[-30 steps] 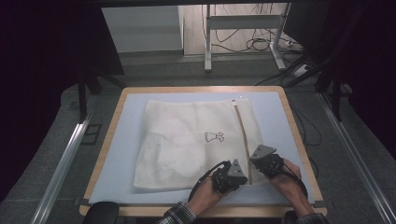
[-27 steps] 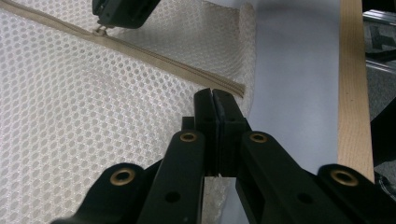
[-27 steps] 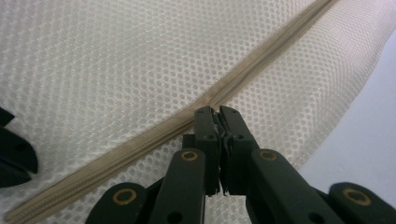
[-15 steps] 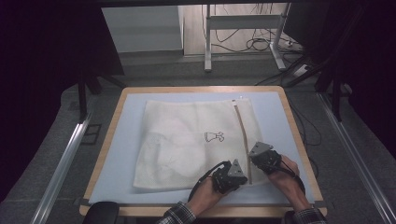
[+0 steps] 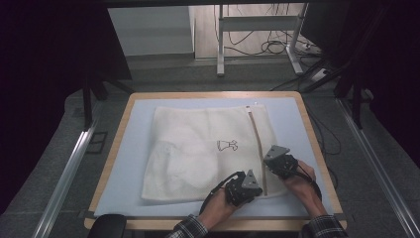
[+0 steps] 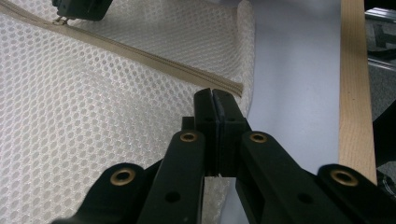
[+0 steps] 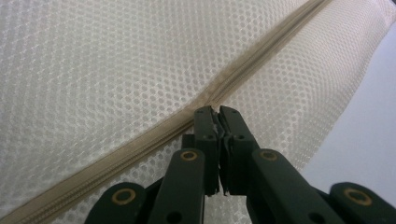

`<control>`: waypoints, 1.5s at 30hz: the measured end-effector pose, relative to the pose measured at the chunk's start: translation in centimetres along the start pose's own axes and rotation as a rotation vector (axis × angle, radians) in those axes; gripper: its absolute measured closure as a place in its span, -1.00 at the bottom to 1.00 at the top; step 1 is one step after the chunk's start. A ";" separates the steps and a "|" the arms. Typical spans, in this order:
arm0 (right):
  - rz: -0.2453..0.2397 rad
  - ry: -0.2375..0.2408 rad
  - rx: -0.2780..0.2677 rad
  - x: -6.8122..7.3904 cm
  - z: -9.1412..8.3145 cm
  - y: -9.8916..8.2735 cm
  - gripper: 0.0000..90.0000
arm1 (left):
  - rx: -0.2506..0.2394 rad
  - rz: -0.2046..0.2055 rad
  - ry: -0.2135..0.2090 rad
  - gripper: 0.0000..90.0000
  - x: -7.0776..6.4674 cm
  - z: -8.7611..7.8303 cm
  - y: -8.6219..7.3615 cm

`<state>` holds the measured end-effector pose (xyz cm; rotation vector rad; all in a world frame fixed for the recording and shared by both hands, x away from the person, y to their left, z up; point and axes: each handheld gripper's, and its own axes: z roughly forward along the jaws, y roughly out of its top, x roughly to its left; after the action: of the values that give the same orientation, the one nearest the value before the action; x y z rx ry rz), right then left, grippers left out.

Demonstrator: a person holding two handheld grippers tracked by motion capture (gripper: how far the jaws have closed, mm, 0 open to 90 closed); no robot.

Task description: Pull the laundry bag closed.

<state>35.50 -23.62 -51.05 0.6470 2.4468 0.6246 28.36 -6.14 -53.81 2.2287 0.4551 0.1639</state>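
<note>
A white mesh laundry bag (image 5: 198, 148) lies flat on the pale blue mat (image 5: 133, 148), with a beige zipper (image 5: 256, 134) running along its right side. My left gripper (image 5: 259, 190) sits at the bag's near right corner. In the left gripper view this gripper (image 6: 215, 99) is shut on the mesh fabric (image 6: 93, 116) just past the zipper's end (image 6: 233, 87). My right gripper (image 5: 266, 163) rests on the zipper a little farther up. In the right gripper view it (image 7: 215, 113) is shut on the zipper pull, right on the zipper line (image 7: 140, 144).
The mat lies on a table with a wooden rim (image 5: 317, 144); its near right edge (image 6: 355, 84) is close to my left gripper. Metal rails (image 5: 69, 168) run along both sides of the table, and desk legs and cables (image 5: 267, 44) stand behind it.
</note>
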 end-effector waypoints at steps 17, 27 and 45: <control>-0.035 -0.054 0.014 -1.0 1.4 1.3 0.91 | 0.001 0.013 0.011 0.99 -0.1 0.0 0.0; -0.038 -0.078 0.008 -1.9 2.0 2.1 0.92 | 0.003 0.017 0.010 0.99 -0.1 0.0 0.0; -0.037 -0.110 0.026 -3.3 3.7 3.3 0.92 | 0.002 0.027 0.018 0.99 -0.3 0.0 0.0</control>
<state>41.20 -21.77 -50.82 0.6285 2.3624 0.5299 28.11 -6.25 -53.81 2.2379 0.4353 0.1985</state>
